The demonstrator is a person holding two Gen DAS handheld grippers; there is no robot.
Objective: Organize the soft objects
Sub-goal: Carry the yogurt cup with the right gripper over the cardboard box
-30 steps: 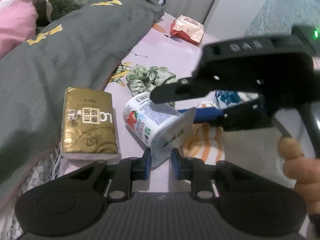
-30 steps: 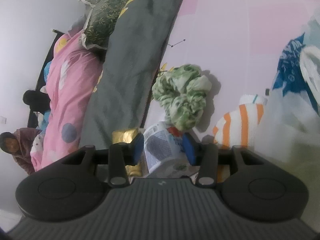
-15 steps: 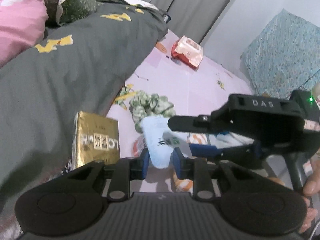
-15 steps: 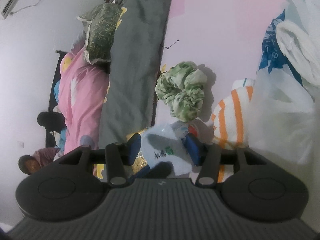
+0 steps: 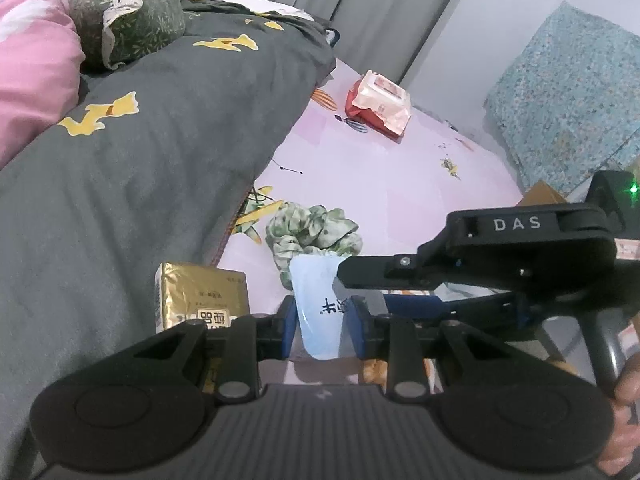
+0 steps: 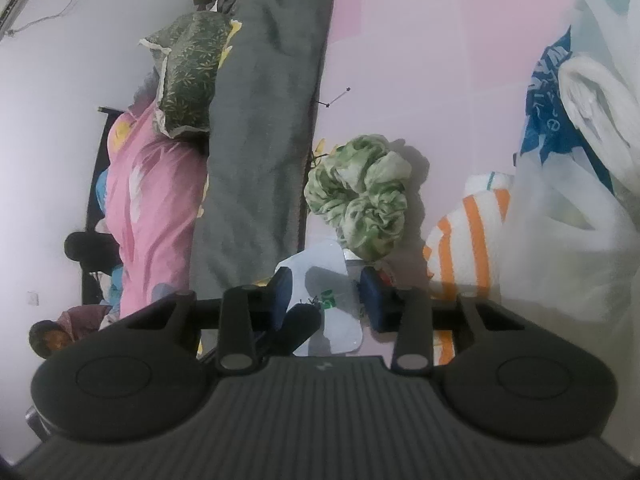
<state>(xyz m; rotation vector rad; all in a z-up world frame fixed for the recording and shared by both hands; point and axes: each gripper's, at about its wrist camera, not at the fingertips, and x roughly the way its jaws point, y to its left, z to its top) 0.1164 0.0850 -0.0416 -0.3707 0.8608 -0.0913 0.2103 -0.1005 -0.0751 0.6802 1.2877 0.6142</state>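
Pale blue-white tissue pack (image 5: 320, 312), soft plastic wrap with dark print, stands on end, lifted off the pink bed sheet (image 5: 380, 168). Green-and-white crumpled scrunchie (image 5: 312, 228) lies on the sheet just behind it. Gold tissue pack (image 5: 200, 296) lies flat beside the grey blanket edge. Orange-and-white striped cloth (image 6: 468, 232) lies bunched, right of the scrunchie. Red-pink wipes pack (image 5: 378, 106) further back.
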